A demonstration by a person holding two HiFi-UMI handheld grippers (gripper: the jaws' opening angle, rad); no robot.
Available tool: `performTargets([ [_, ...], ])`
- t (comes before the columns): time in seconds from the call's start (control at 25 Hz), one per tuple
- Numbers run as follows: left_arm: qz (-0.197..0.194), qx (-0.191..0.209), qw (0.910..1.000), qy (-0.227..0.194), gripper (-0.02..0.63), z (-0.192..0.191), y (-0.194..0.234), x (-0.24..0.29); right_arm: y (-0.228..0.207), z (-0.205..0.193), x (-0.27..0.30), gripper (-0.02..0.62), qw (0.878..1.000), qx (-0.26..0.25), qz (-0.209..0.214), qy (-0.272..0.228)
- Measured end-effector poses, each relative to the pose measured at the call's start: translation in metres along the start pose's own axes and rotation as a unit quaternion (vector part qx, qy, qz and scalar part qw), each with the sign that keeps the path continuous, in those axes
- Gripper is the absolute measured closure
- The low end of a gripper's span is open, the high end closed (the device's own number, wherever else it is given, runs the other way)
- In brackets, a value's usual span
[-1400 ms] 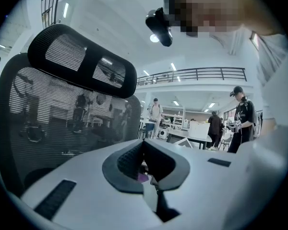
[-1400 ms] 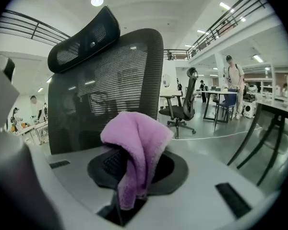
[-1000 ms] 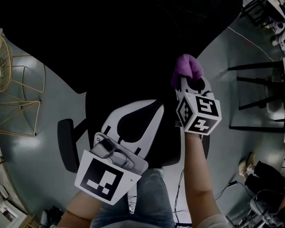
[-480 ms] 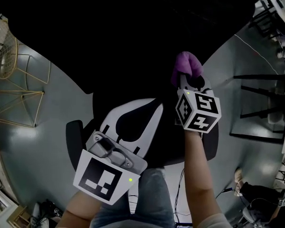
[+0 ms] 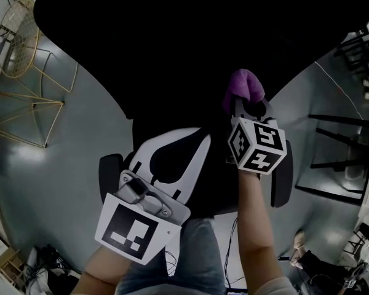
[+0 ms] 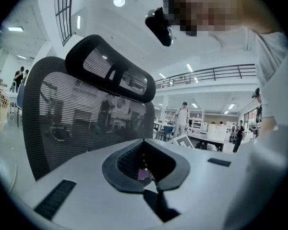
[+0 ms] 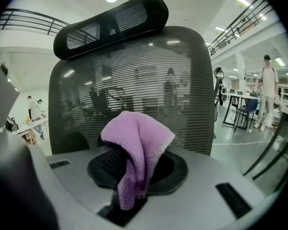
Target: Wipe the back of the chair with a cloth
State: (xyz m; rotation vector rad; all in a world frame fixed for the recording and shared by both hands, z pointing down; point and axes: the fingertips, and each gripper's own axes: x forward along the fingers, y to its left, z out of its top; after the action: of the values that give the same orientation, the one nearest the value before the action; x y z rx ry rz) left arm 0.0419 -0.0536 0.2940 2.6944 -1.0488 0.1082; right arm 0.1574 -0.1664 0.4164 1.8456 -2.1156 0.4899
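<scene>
**Right gripper** (image 5: 251, 107): The jaws are closed on a bunched fold of the purple cloth (image 7: 137, 143). The free part is draped forward over the pads.

**Left gripper** (image 6: 149, 174): The jaws are brought together with nothing clamped between them. It is held lower and nearer the body.

**Position of the cloth:** The cloth is presented directly in front of the mesh chair back (image 7: 182, 80), below the headrest (image 7: 110, 23). Contact with the mesh cannot be confirmed from either view.

**Handling, cloth:**
- The cloth is judged to be light, soft and limp, with a plush pile (it sags under its own weight where unsupported).
- It is best held by a gathered fold, as is done here, so that a loose pad is left for wiping.
- A grip on a single thin edge would probably be pulled out by drag on the mesh.

**Handling, chair back:**
- The back is judged to be a taut, open mesh in a stiff frame.
- Some give is to be expected under pressure, and the pile may catch on the weave.
- If the seat swivels, bracing with the free gripper may be required.

**Markings:**
- No brand, label or legible writing is found on the cloth or the chair.
- Only black-and-white square patterns are carried on the right marker cube (image 5: 258, 145) and the left marker face (image 5: 132, 229).
</scene>
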Motion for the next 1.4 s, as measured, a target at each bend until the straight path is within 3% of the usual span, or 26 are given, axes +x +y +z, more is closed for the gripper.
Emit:
performTargets([
  [0.52,0.054,-0.012,0.9983,-0.019,0.594,0.001,0.044,-0.056,0.091,-0.004,0.016,0.497,0.998,-0.027,0.052,0.007],
  [0.76,0.074,-0.021,0.9967,-0.026,0.594,0.001,0.060,-0.078,0.113,-0.006,0.017,0.497,0.998,-0.021,0.053,0.007],
  [1.4,0.105,-0.033,0.9929,-0.045,0.594,0.001,0.089,-0.127,0.216,-0.021,0.020,0.495,0.992,-0.048,0.113,0.023],
])
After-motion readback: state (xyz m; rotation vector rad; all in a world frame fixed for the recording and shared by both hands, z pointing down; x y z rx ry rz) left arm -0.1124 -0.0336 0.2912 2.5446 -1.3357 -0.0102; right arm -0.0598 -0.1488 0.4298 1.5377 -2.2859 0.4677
